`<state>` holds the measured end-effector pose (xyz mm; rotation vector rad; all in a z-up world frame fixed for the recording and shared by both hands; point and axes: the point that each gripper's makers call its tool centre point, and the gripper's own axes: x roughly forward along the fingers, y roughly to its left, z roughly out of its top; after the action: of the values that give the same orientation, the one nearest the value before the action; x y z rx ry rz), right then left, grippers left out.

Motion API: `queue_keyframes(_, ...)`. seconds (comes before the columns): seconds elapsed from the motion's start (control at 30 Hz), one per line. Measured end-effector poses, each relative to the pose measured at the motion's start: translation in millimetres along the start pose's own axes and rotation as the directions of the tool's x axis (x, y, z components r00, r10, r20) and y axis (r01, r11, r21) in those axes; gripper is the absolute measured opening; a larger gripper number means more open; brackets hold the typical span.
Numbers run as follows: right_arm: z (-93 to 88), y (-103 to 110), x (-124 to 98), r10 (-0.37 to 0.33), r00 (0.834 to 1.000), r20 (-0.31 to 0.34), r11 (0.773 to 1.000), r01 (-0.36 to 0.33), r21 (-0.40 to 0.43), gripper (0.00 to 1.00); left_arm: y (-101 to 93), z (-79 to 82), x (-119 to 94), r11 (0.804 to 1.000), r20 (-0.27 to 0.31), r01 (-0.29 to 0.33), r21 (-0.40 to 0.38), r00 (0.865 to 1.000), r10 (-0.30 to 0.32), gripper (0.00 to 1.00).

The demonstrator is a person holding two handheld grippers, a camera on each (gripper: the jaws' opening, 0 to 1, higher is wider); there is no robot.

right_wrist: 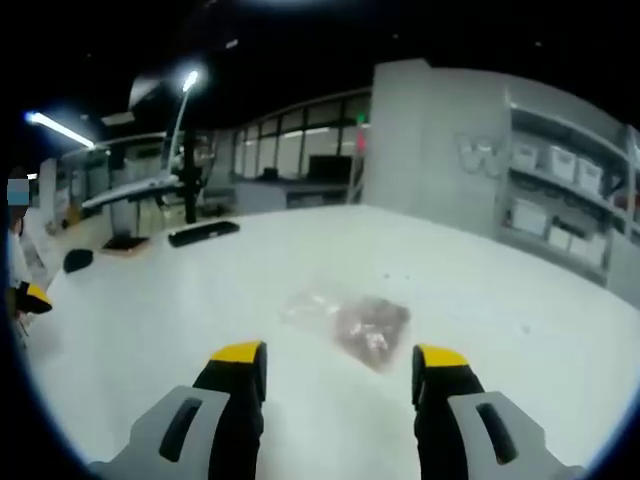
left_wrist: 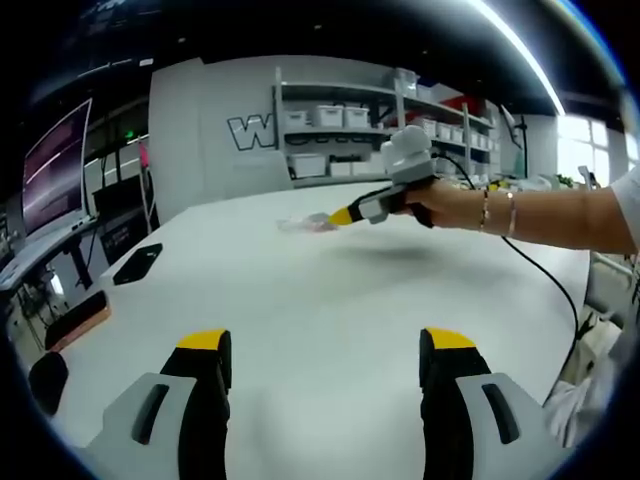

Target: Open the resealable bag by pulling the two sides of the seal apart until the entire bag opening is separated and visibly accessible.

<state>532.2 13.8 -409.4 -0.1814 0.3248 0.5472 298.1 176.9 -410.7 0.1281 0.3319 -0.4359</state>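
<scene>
While the left gripper (left_wrist: 325, 365) hangs low over the white table (left_wrist: 330, 300), its two yellow-tipped jaws stand spread wide apart with bare tabletop between them and nothing held. Ahead of it in the left gripper view, the right gripper (left_wrist: 336, 217) reaches in from the right, held in a person's hand (left_wrist: 432, 200) with bracelets at the wrist; a black cable trails from it across the table. Its yellow tip points at the resealable bag (left_wrist: 305, 224), which lies flat on the table toward the far side; whether the tip touches the bag cannot be told from here.

In the right gripper view, the right gripper (right_wrist: 340, 372) shows its own jaws spread, with open tabletop between the tips. The resealable bag (right_wrist: 348, 320) lies just beyond and between them, clear plastic, flat on the table, with a brownish clump of contents in the half nearer the right jaw. The picture is blurred, so the state of the seal cannot be told. No jaw pinches the bag.

At the table's left edge in the left gripper view sit a flat black object (left_wrist: 137, 264) and a dark block with an orange edge (left_wrist: 78, 320). Shelving with white bins (left_wrist: 350, 140) stands behind the table.
</scene>
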Motion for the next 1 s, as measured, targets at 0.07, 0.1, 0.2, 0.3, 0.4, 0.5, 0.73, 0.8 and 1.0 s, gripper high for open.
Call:
queue_keyframes(0.07, -0.7, -1, 3, -0.001, 1.0, 0.0, 1.0, 0.001, 0.003, 0.57, 0.5, -1.2, 0, 1.0, -0.004, 0.0, -0.002, 1.0, 0.0, 0.76)
queue_keyframes(0.1, -1.1, -1, 4, -0.001, 1.0, -0.001, 1.0, 0.001, 0.001, 0.57, 1.1, -2.1, 0, 1.0, -0.007, -0.001, -0.001, 1.0, 0.001, 0.76)
queue_keyframes(0.2, -2.9, -2, 9, 0.002, 1.0, -0.005, 1.0, -0.002, 0.001, 0.56, 3.6, -3.2, 0, 1.0, -0.011, -0.008, -0.002, 1.0, 0.008, 0.76)
queue_keyframes(0.3, -3.6, -1, 12, 0.007, 1.0, -0.004, 1.0, -0.007, -0.004, 0.55, 5.6, -3.3, 0, 1.0, -0.011, -0.012, -0.005, 1.0, 0.012, 0.76)
queue_keyframes(0.4, -2.9, 0, 14, 0.01, 1.0, 0.0, 1.0, -0.01, -0.003, 0.54, 5.9, -3.8, 1, 1.0, -0.013, -0.013, -0.005, 1.0, 0.013, 0.76)
queue_keyframes(0.5, -2.3, -1, 17, 0.011, 1.0, 0.001, 1.0, -0.011, -0.007, 0.54, 5.2, -4.1, 2, 1.0, -0.015, -0.01, -0.004, 1.0, 0.01, 0.76)
queue_keyframes(0.73, 3.0, -4, 21, 0.014, 1.0, 0.009, 1.0, -0.014, -0.014, 0.53, 5.6, -4.6, 1, 1.0, -0.015, -0.01, -0.007, 1.0, 0.01, 0.77)
queue_keyframes(0.8, 4.2, -4, 23, 0.014, 1.0, 0.008, 1.0, -0.014, -0.021, 0.52, 7.1, -4.9, 0, 1.0, -0.015, -0.013, -0.008, 1.0, 0.013, 0.77)
queue_keyframes(1.0, 8.1, -4, 26, 0.018, 1.0, 0.013, 0.999, -0.018, -0.04, 0.5, 6.6, -5.0, -2, 1.0, -0.013, -0.013, -0.008, 1.0, 0.013, 0.77)
